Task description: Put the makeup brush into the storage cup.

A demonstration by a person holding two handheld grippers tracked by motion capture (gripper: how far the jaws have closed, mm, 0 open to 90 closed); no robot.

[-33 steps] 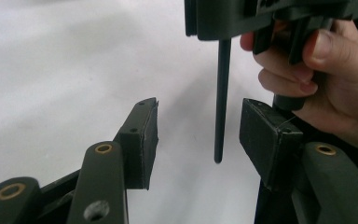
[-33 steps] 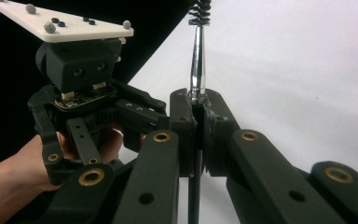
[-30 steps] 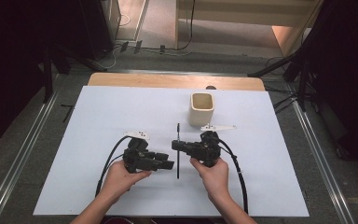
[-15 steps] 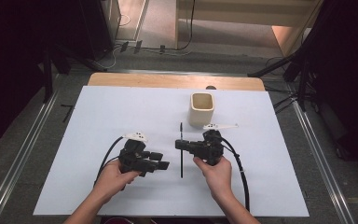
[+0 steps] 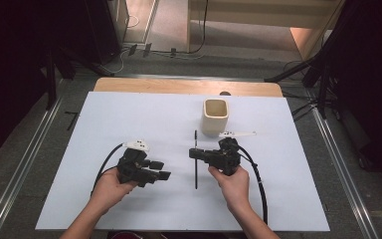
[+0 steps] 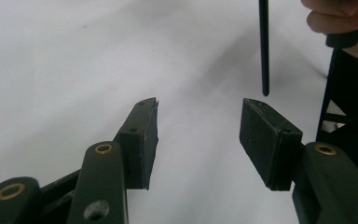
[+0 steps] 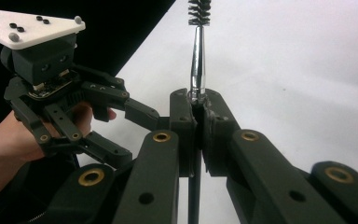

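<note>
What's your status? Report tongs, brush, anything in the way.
Right tongs shut on brush, mid-handle. Left tongs open, holding nothing, near the handle end. Cup stands beyond the bristle end, apart. Nothing between brush and cup.

Rectangular white table top (image 5: 129,119) on a light wooden board (image 5: 179,86). Grey carpeted floor (image 5: 25,164) around it, crossed by metal rails (image 5: 27,167). Black stand legs (image 5: 298,72) at right; black cables (image 5: 199,30) beyond; dark surroundings either side.
</note>
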